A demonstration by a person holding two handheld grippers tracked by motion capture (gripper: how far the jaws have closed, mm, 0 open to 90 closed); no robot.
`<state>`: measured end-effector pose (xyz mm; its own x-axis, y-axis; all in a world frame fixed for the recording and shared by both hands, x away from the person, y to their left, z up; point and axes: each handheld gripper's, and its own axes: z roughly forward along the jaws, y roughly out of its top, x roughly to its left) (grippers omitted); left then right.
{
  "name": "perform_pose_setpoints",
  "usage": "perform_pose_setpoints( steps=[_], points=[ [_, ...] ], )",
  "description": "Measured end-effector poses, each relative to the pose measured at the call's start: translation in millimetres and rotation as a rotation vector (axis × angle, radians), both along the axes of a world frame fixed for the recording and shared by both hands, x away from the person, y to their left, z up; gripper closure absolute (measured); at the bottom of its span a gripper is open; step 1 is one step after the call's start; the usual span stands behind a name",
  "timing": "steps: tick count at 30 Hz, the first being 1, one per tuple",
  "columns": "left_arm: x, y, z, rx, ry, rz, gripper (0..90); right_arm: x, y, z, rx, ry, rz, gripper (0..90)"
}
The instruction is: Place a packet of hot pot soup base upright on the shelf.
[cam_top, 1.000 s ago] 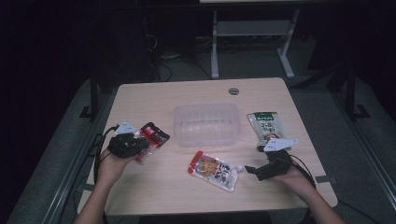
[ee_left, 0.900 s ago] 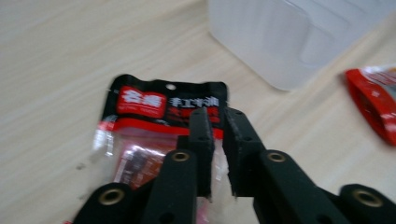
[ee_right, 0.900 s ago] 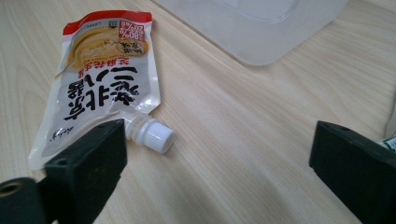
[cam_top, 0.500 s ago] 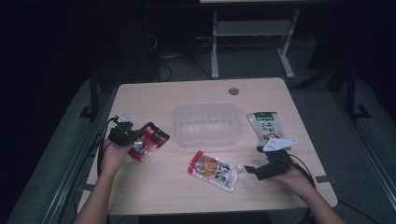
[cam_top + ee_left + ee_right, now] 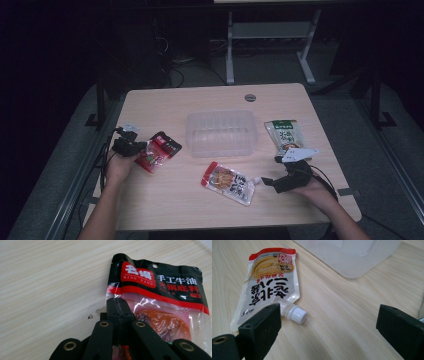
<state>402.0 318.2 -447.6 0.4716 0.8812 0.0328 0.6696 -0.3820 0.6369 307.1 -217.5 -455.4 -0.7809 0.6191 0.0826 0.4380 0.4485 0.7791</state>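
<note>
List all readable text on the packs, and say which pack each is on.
"MING YANG", under two large white characters on a red badge: red and black sachet, in the left gripper.
"手工牛油" and below it "火锅底料": same sachet.
"80%": spouted pouch, upside down in the right gripper view; its big black characters I can't read reliably.
Green pouch: print too small to read.

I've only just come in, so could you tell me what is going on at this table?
A person works two hand-held grippers. The left gripper has just closed its jaws on the edge of the red and black sauce packet. The right gripper waits with jaws open beside the spouted pouch. The clear tray holds nothing, and the green packet lies untouched.
</note>
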Motion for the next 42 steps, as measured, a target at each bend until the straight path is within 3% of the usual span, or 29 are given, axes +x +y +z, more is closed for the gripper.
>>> perform_pose_setpoints(
  steps=[9,19,33,42],
  points=[
    [-2.4,1.4,-2.1,-0.036,-0.005,-0.056,89.7,0.4,-0.1,-0.4,0.001,-0.005,0.007,5.3],
    [-11.0,-10.4,-1.4,-0.037,0.024,-0.137,89.8,-0.4,-1.0,0.4,0.004,0.000,0.002,5.3],
    [-38.0,-25.5,1.2,-0.067,0.087,-0.204,89.8,0.6,-0.5,-0.3,0.004,-0.001,0.012,5.5],
    [-55.8,-35.1,1.6,-0.083,0.102,-0.245,89.8,1.1,0.0,-0.9,0.002,-0.003,0.019,5.5]
  ],
)
